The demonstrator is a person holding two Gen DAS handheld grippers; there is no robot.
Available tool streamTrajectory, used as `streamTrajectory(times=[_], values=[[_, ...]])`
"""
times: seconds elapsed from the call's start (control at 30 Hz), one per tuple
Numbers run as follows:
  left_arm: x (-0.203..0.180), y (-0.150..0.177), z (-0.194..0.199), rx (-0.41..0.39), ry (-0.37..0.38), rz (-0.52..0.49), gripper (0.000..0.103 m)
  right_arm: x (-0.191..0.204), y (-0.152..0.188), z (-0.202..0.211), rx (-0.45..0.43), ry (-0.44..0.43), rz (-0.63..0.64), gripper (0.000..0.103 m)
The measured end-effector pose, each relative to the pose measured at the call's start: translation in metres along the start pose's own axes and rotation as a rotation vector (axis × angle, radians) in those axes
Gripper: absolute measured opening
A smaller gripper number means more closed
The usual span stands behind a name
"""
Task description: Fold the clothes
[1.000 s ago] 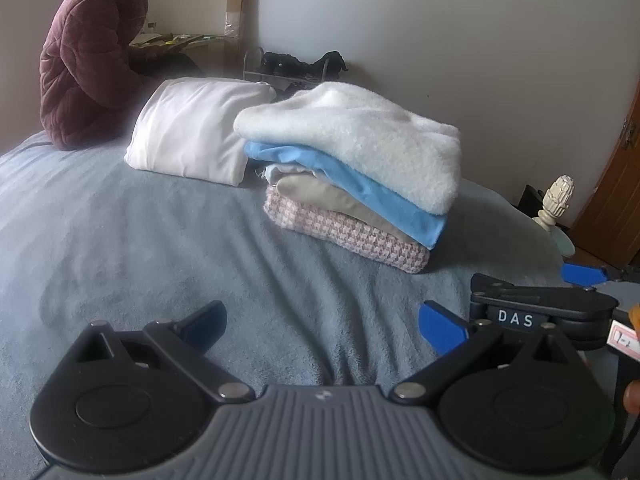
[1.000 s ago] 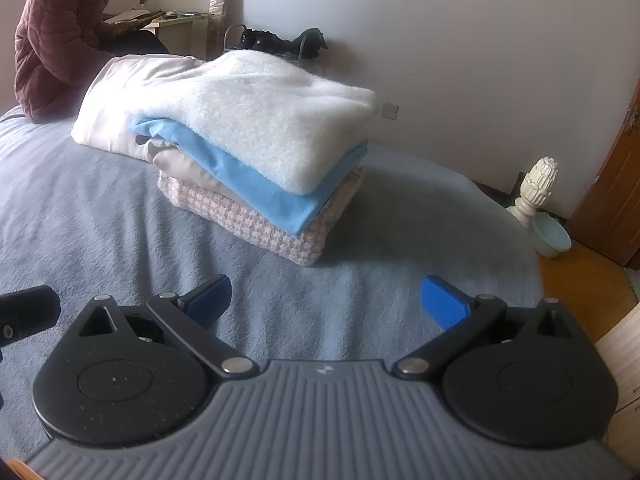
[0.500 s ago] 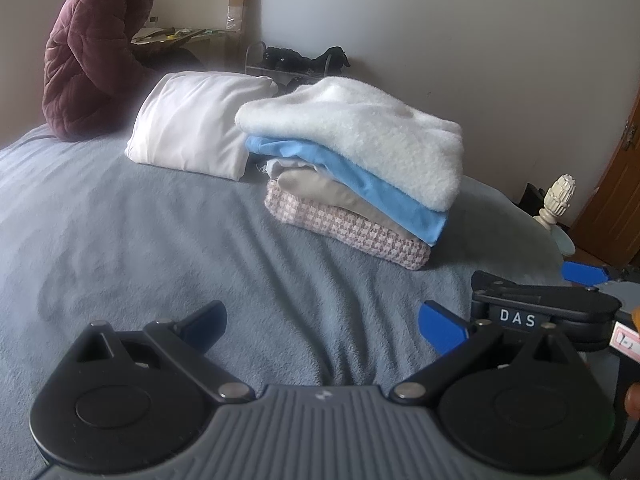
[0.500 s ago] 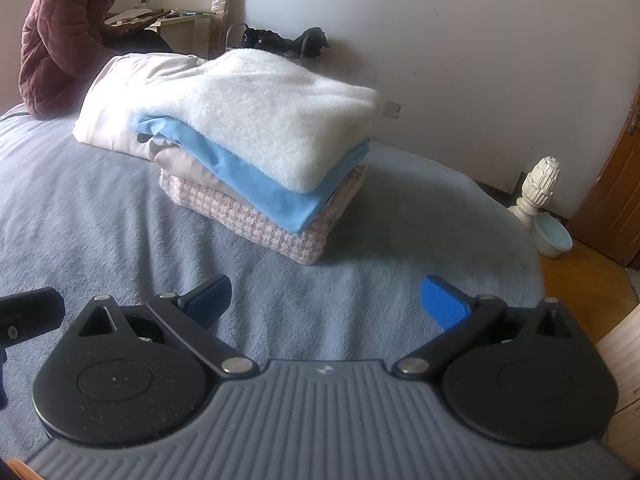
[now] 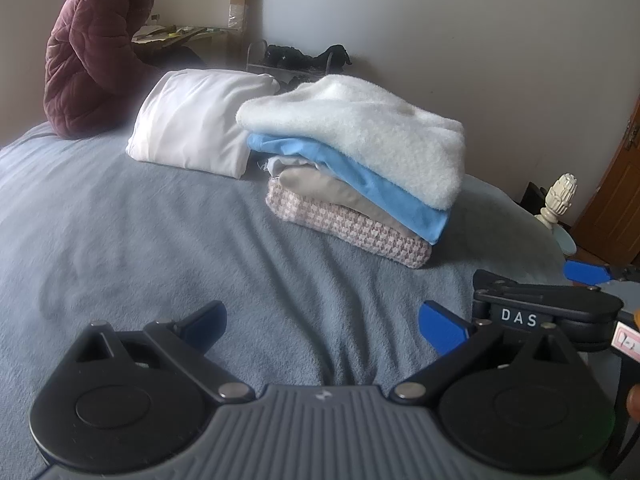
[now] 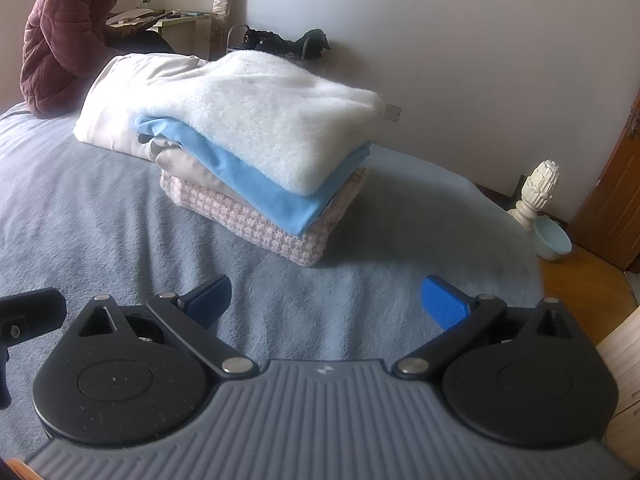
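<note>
A stack of folded clothes (image 5: 360,184) (image 6: 272,168) rests on the grey-blue bed cover (image 5: 140,248) (image 6: 420,216). A white fleece lies on top, over a light blue piece, a beige one and a pink checked one at the bottom. My left gripper (image 5: 322,322) hovers open over the bare cover in front of the stack, nothing between its blue pads. My right gripper (image 6: 326,300) is also open and empty, just short of the stack's near corner. The right gripper's body (image 5: 548,308) shows at the right edge of the left wrist view.
A white folded quilt (image 5: 196,132) lies behind the stack. A person in a maroon padded jacket (image 5: 92,52) sits at the bed's far left corner. A bedpost finial (image 6: 538,188), a pale bowl (image 6: 554,238) and a wooden door (image 6: 616,200) stand right, off the bed.
Both views have shifted only slightly. The stack sits a little further right in the left wrist view. Both grippers stay open and empty.
</note>
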State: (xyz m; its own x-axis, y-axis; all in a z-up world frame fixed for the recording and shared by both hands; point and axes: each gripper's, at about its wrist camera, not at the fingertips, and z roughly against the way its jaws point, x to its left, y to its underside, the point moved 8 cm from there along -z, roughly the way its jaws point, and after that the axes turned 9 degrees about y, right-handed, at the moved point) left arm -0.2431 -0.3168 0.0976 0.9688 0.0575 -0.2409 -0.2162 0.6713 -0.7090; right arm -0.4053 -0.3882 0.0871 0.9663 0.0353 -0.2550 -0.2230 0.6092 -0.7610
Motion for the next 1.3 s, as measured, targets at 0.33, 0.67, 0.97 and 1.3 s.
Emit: streamTrajectory(times=[0.33, 0.67, 0.97, 1.3], values=[[0.0000, 0.0010, -0.0014, 0.005, -0.006, 0.002, 0.103, -0.0021, -0.0001, -0.0002, 0.004, 0.001, -0.005, 0.102], [-0.0008, 0.0010, 0.0000, 0.001, -0.010, -0.004, 0.103, -0.0030, 0.0003, 0.0006, 0.003, 0.001, -0.007, 0.102], [-0.0018, 0.0008, 0.0004, 0.001, -0.012, -0.007, 0.103, -0.0033, 0.0002, 0.0012, 0.003, 0.002, -0.009, 0.102], [-0.0029, 0.0009, 0.0005, 0.001, -0.012, -0.010, 0.103, -0.0030, 0.0006, 0.0016, 0.005, 0.001, -0.007, 0.102]])
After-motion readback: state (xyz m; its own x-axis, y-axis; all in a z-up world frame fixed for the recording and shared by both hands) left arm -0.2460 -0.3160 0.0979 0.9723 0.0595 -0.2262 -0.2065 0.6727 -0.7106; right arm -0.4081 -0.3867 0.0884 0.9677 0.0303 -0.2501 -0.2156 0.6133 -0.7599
